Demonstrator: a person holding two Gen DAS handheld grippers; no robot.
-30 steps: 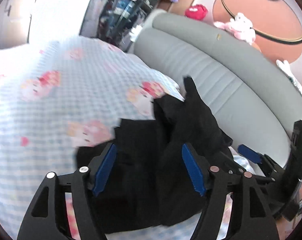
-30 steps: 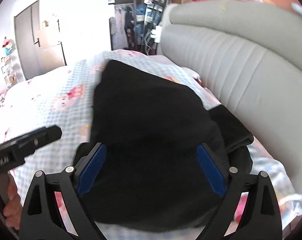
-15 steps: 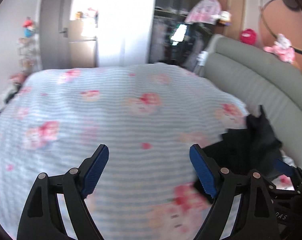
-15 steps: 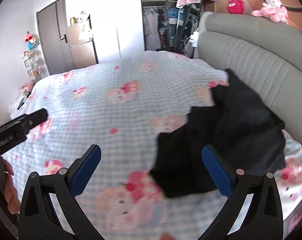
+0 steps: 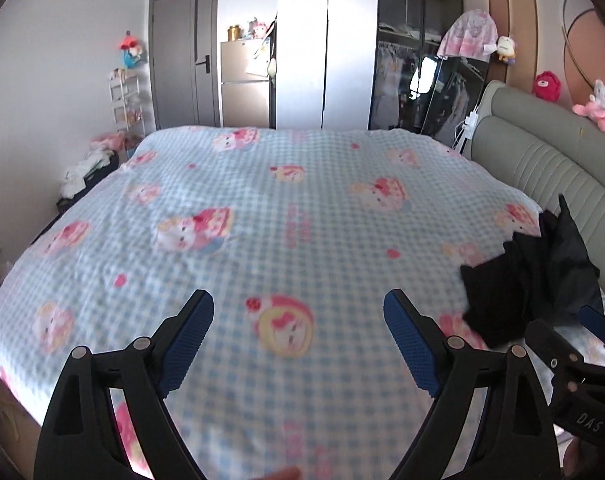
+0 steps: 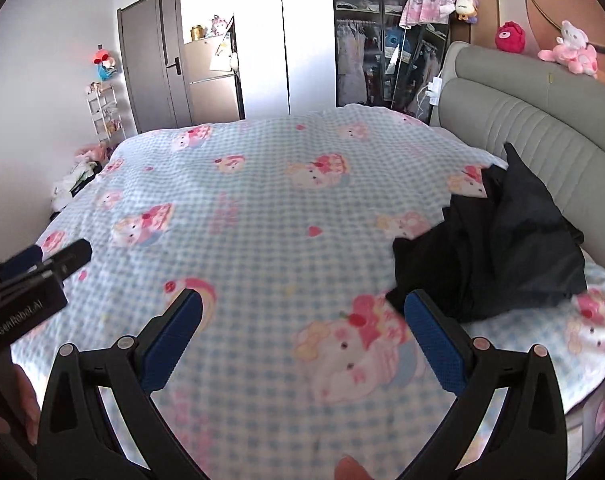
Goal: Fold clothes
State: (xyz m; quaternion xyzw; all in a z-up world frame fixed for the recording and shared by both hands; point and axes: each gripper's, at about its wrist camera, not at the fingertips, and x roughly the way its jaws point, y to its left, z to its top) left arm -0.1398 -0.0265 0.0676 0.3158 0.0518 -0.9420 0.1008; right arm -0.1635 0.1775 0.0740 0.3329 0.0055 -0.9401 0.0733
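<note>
The black garment [image 6: 502,248] lies in a rumpled heap on the blue-checked bedspread [image 6: 262,208], close against the grey padded headboard [image 6: 542,136]. It looks roughly folded, with one pointed corner sticking up toward the headboard and a squarer flap spread toward the middle of the bed; its exact kind is hard to tell.

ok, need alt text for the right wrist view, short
The open right hand-held gripper hovers empty above a bed with a blue checked cartoon-print cover. A crumpled black garment lies to its right, against the grey headboard. The left hand-held gripper pokes in at the left edge.
</note>
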